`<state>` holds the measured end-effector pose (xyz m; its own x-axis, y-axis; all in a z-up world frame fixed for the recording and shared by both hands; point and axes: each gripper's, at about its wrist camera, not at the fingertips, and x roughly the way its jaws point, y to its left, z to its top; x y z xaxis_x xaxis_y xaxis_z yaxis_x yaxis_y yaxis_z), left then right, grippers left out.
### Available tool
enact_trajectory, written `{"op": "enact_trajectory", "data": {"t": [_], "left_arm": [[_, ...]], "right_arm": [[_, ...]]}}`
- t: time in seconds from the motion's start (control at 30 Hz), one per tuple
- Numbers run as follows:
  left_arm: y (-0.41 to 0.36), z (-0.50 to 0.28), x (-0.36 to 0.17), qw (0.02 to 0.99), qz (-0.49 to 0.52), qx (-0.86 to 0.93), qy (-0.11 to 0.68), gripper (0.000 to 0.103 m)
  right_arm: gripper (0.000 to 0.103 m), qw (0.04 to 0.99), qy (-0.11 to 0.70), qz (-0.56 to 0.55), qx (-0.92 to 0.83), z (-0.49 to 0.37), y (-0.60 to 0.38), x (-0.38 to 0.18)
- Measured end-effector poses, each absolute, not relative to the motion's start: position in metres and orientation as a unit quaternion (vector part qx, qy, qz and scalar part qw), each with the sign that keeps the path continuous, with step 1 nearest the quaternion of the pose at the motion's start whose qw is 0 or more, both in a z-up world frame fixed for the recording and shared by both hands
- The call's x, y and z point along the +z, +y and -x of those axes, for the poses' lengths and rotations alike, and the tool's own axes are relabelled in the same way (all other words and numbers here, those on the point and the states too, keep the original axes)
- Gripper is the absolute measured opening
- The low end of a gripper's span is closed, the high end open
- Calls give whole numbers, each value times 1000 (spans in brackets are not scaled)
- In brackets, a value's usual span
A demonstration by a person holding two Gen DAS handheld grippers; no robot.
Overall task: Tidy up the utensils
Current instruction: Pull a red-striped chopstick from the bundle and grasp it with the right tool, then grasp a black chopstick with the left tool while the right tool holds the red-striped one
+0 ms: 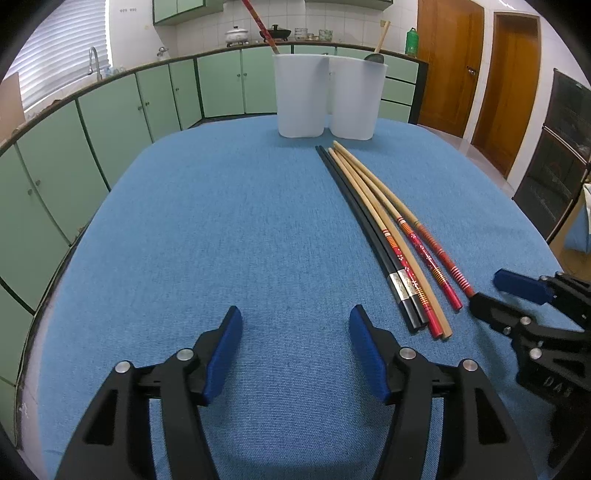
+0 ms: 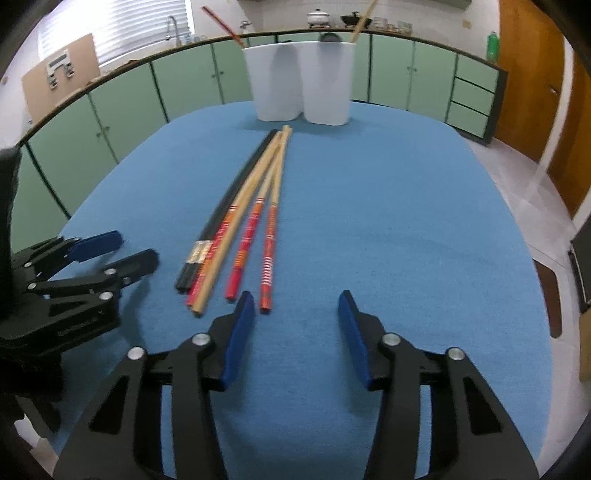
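though bundled, mismatched chopsticks (image 1: 388, 236)

A blue cloth covers the tabletop (image 1: 221, 221). Behind it, pale green cabinets (image 1: 110, 118) curve along the far wall under a dark counter edge. A white pot (image 1: 236, 35) sits on the far counter, a green bottle (image 1: 412, 41) farther right, beside brown wooden doors (image 1: 447, 66). A faucet (image 1: 94, 61) stands at far left by window blinds (image 1: 62, 48).

- Green cabinets (image 1: 122, 110) curve along the far wall under a dark worktop.
- White tiles (image 1: 214, 22) above, with pots (image 1: 236, 35) and a green bottle (image 1: 412, 41).
- Blinds (image 1: 62, 48) glow behind a tap (image 1: 94, 61).
- Brown doors (image 1: 448, 62) stand right.
- Blue cloth (image 1: 221, 221) covers the counter.
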<state>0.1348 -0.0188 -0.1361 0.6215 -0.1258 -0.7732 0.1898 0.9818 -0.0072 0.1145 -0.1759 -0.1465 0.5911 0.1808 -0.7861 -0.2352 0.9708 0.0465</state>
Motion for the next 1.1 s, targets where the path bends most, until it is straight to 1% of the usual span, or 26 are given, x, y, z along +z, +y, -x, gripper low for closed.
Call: {"op": "enact_trajectory", "data": {"t": [0.03,0.07,0.1,0.13,0.17,0.2,0.23,0.6,0.97,1.1], "left_arm": [[-19,-135,-136,900,-37,-88,426,60],[-19,-135,-136,900,-37,-88,426,60],[-19,-135,-136,900,-37,-88,426,60],[-19,-135,-136,900,-37,-87,426,61],[-19,-135,-136,900,-38,-87,426,61],[-19,-135,-137,900,-38,-87,426,61],[-19,-135,-137,900,-38,-87,426,61],[-30,-126,-129,904,-16,-127,407,61],[-52,-131,-137,895,-34,-139,423,61],[-51,-133,-137,895,-34,-130,425,64]], "right_arm": [[34,891,436,35,119,-115,-174,-146],[30,891,436,36,123,-115,-172,-146],[24,891,435,36,125,-116,-171,-146],[19,891,435,36,125,-116,-170,-146],[16,891,435,36,126,-116,-169,-146],[10,891,435,35,128,-117,-169,-146],[6,891,435,34,130,-117,-168,-146],[5,898,432,-20,81,-119,-199,-146],[5,897,434,-20,79,-120,-204,-149],[5,898,434,-16,77,-120,-203,-148]]}}
